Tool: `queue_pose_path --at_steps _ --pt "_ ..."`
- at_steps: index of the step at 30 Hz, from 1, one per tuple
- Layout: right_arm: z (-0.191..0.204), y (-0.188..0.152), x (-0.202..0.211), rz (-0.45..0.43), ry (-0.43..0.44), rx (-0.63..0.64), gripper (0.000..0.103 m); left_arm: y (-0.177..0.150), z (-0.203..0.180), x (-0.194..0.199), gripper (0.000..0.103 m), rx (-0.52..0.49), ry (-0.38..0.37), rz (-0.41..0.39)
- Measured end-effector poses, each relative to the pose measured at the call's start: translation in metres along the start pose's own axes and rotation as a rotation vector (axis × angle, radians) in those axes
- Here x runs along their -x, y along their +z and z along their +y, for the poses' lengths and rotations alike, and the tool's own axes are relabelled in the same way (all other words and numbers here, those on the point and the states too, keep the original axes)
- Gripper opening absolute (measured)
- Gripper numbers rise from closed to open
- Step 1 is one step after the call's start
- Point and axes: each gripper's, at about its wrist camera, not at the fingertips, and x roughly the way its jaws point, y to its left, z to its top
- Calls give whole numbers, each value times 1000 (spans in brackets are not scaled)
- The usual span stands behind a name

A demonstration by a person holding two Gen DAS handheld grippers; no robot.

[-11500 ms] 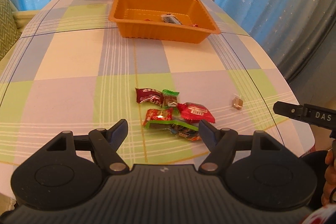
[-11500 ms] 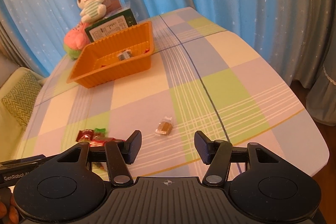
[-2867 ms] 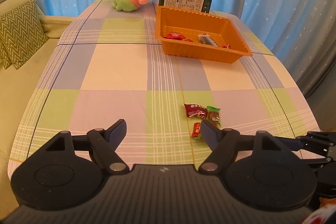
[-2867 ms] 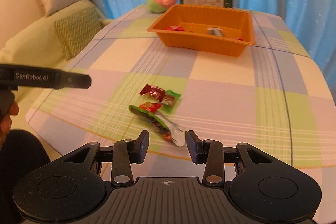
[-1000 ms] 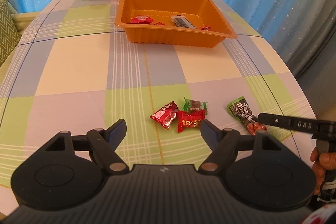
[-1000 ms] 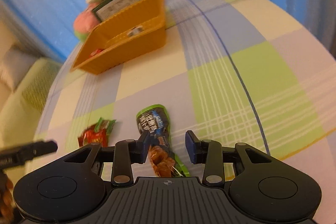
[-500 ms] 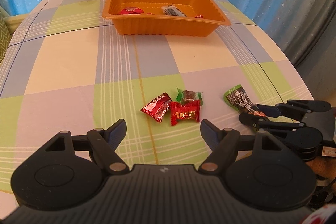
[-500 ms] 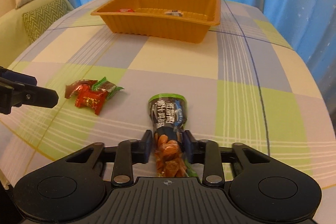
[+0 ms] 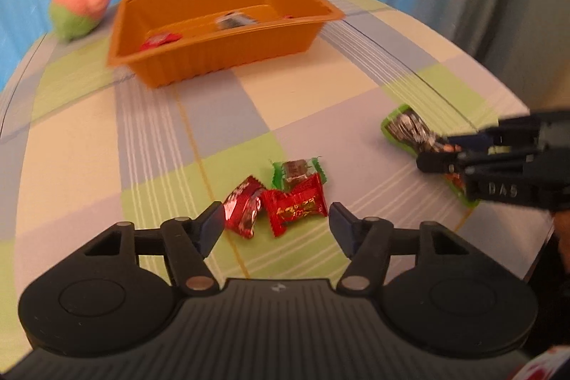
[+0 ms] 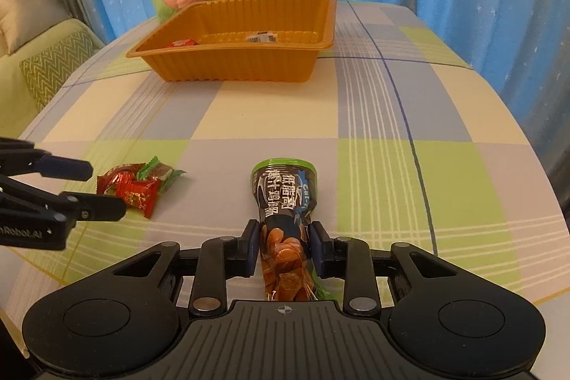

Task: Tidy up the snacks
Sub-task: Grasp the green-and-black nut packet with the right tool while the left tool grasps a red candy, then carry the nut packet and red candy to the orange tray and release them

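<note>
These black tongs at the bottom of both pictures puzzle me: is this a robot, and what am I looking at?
No robot arm: a person holds one pair of tongs in each hand, each carrying a camera looking forward along its fingers. One picture comes from the left tongs, open just before three small wrapped candies. The other comes from the right tongs, shut on a long snack packet. All this is over a checked tablecloth. Behind stands an orange tray already holding a few snacks.

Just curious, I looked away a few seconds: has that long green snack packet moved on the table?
Yes. The long green packet lay with the small candies; now it lies apart, to their right, between the right gripper fingers.
</note>
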Motion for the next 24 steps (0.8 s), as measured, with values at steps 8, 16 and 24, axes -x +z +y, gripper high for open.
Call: queue_pose_path --at_steps 8,16,24 --pt "-3 0 -1 -1 7 -28 30 4 -25 -22 46 -344 -17 10" --pt "-4 0 -1 2 10 -40 30 6 -30 -28 34 -415 -40 48" --pt "-5 0 0 0 13 -49 30 3 -40 -23 18 -387 -38 55"
